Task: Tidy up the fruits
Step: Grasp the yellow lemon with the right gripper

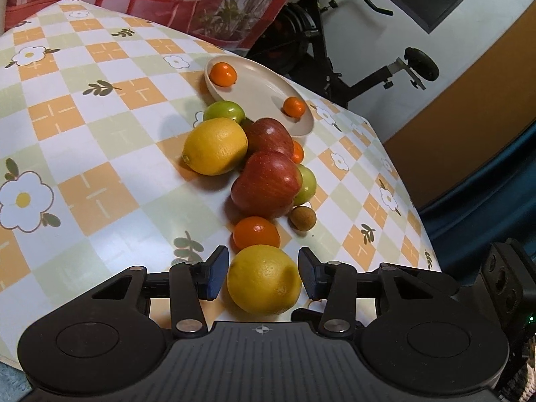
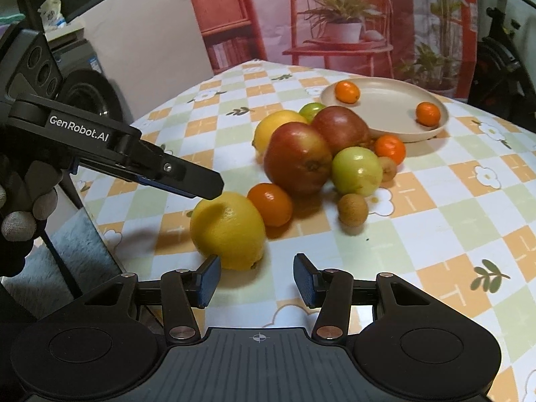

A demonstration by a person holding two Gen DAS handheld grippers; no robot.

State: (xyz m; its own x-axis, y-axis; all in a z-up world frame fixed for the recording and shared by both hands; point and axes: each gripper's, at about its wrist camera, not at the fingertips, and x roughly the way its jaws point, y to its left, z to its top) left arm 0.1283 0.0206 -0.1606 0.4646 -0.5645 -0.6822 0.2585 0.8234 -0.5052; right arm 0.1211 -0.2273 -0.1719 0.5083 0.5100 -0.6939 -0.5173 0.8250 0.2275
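Observation:
A yellow lemon (image 1: 264, 279) lies on the checked tablecloth between the pads of my left gripper (image 1: 263, 273). The pads stand close to its sides, and no squeeze shows. In the right wrist view one left finger (image 2: 201, 181) hangs over the top of this lemon (image 2: 227, 229). My right gripper (image 2: 258, 278) is open over bare cloth, just in front of the lemon. Behind lies a heap: two red apples (image 1: 266, 184), a second lemon (image 1: 214, 145), two green fruits, small oranges and a brown longan (image 1: 302, 217). A beige plate (image 1: 264, 90) holds two small oranges.
The table's right edge (image 1: 412, 201) drops off near the heap, with an exercise bike (image 1: 318, 33) beyond it. A printed backdrop (image 2: 335, 16) stands behind the table. A gloved hand (image 2: 20, 221) holds the left gripper at the table's left edge.

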